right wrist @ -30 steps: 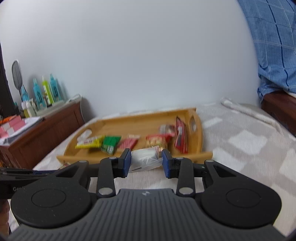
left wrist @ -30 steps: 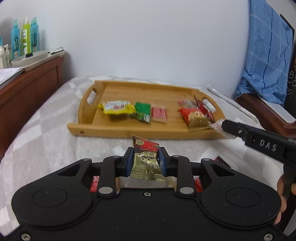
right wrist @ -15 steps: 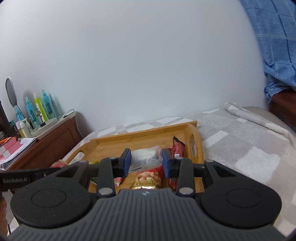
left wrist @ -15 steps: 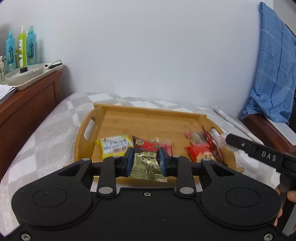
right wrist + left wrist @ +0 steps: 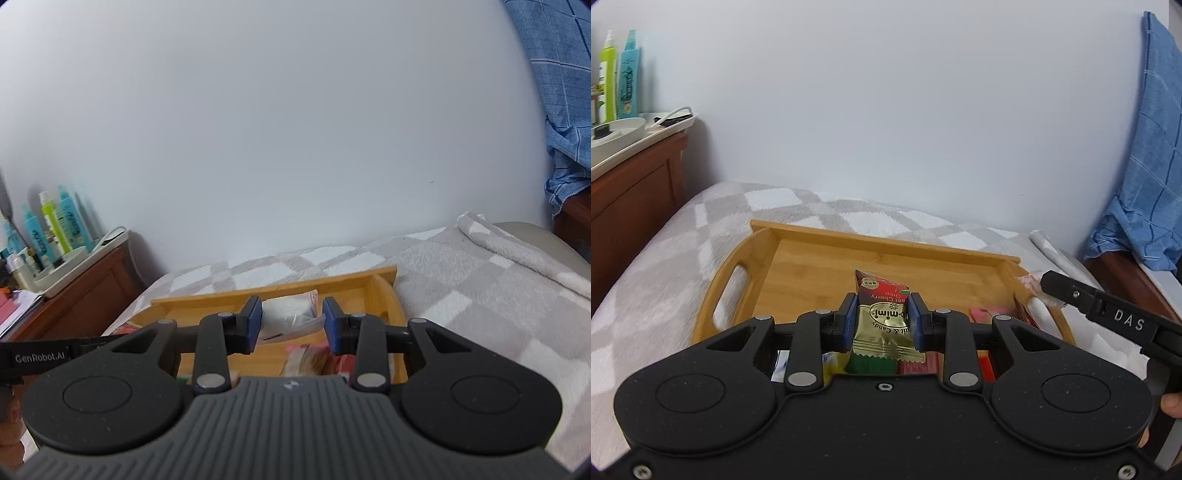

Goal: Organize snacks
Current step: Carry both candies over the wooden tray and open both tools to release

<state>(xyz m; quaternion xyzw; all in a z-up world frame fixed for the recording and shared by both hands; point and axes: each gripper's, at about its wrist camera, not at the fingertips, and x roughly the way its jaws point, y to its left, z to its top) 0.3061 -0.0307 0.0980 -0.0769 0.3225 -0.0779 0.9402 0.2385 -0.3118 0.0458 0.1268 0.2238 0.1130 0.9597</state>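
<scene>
My left gripper [image 5: 882, 317] is shut on a gold and red candy packet [image 5: 883, 321] and holds it above the near middle of the wooden tray [image 5: 812, 266]. My right gripper [image 5: 292, 325] is shut on a white clear-wrapped snack [image 5: 290, 314] above the tray's right part [image 5: 384, 291]; it also shows in the left wrist view [image 5: 1039, 286]. Green and red packets [image 5: 871, 365] lie on the tray under my left gripper, mostly hidden. A peanut-style packet [image 5: 306, 360] lies under my right gripper.
The tray sits on a grey and white checked blanket [image 5: 665, 266]. A wooden dresser [image 5: 631, 184] with bottles [image 5: 59, 225] and a white tray stands at the left. Blue cloth [image 5: 1145, 166] hangs at the right. A white wall lies behind.
Both grippers have moved forward over the tray, each still holding its snack. The packets on the tray have slid under the gripper bodies in both views.
</scene>
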